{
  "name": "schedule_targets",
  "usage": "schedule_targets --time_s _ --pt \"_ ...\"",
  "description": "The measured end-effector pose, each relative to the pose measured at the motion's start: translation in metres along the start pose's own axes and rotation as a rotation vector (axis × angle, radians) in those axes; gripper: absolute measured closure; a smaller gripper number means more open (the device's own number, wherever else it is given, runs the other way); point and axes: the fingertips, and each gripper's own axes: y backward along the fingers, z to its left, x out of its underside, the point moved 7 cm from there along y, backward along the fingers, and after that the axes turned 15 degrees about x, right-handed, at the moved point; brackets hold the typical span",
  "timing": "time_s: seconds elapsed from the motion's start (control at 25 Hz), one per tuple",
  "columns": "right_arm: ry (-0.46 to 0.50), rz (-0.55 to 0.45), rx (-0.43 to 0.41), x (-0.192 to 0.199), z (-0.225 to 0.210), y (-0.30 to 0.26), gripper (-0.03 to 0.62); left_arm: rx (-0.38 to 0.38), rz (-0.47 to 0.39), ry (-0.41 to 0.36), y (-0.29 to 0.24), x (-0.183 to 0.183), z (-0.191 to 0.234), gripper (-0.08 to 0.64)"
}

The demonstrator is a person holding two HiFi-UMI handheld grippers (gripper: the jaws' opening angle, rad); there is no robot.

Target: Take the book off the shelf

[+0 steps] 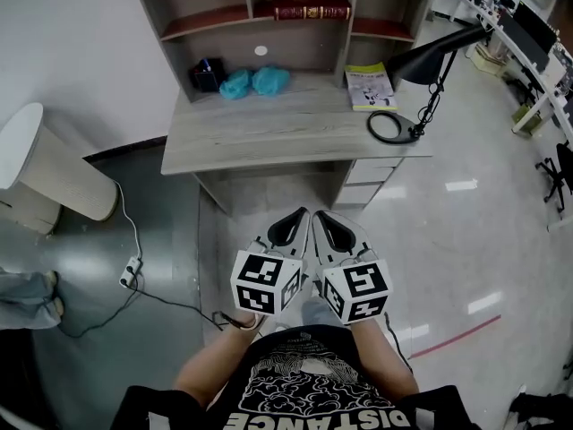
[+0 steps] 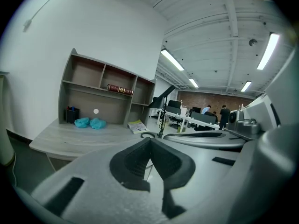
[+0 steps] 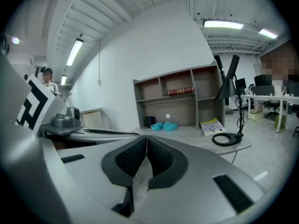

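The desk (image 1: 295, 133) stands ahead; the book (image 1: 311, 7) lies flat in the shelf's (image 1: 208, 18) middle compartment. My left gripper (image 1: 288, 231) and right gripper (image 1: 337, 233) are clenched, empty. Reaching, I might clip the lamp (image 1: 430, 56) at the desk's right edge.

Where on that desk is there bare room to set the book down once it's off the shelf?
The front strip of the desk, from its left edge to the lamp, is bare. The back is crowded: pen holder, blue bundles, booklet.
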Motion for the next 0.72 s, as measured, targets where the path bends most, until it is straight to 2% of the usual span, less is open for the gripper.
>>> schedule_targets --time_s 0.28,0.72 --pt "-0.013 0.019 -0.036 -0.013 -0.041 -0.048 0.575 -0.031 0.016 0.017 -0.056 -0.016 0.026 0.554" --pt "-0.026 0.026 -0.110 -0.034 -0.104 -0.100 0.575 -0.100 0.039 0.013 -0.131 -0.038 0.040 0.554"
